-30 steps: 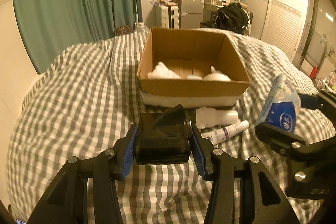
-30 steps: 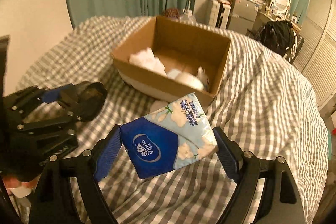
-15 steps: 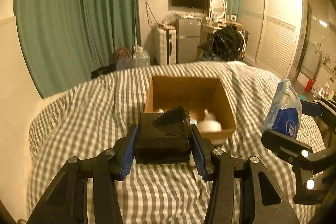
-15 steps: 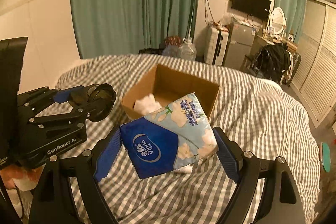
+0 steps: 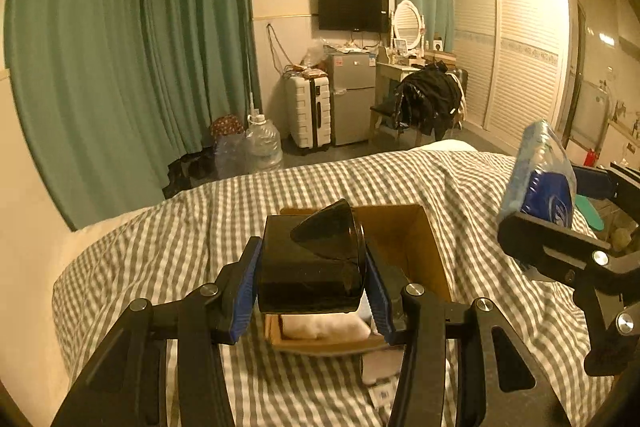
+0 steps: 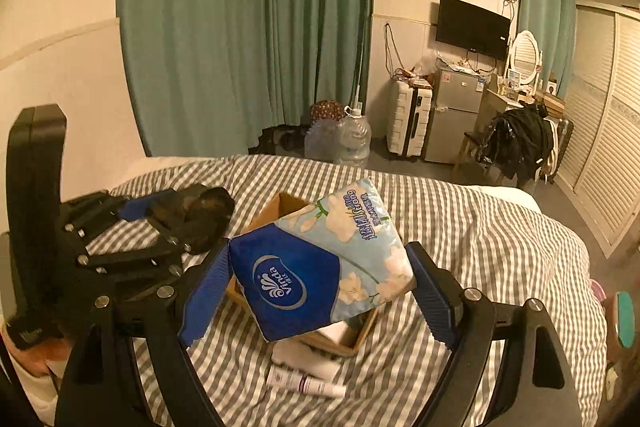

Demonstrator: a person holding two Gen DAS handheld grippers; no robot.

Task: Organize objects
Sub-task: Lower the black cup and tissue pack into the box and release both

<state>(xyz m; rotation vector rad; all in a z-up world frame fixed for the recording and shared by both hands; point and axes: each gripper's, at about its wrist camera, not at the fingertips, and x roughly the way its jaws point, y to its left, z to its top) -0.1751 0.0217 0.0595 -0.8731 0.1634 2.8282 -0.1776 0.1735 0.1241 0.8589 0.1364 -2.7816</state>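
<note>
Landmark: cardboard box [image 5: 404,243] on the checked bedspread [image 5: 160,255].

Left gripper [image 5: 311,281]: both blue pads pressed against a black cup-like container [image 5: 310,267], clamped tight on it. The container hangs in the air above the box's near-left part, lying on its side with its dark rim turned to the right. In the right wrist view the same gripper [image 6: 182,217] sits left of the box, with the container [image 6: 200,211] blurred.

Right gripper [image 6: 320,279]: closed on a tissue pack [image 6: 324,263], blue and pale floral wrapper, "Vinda" logo facing the camera. The pack is tilted and held aloft over the box [image 6: 280,205], hiding most of it. From the left wrist view, the pack [image 5: 540,179] appears to the right of the box and higher than it.

Inside the box: something white and soft [image 5: 320,327] at the near wall; its identity is unclear.

On the bedspread [image 6: 480,227] just in front of the box: a white wad [image 6: 304,355] touching or almost touching the box's near corner, and 1 white tube [image 6: 304,383] with a purple band lying flat just beyond it, nearer the camera.
</note>
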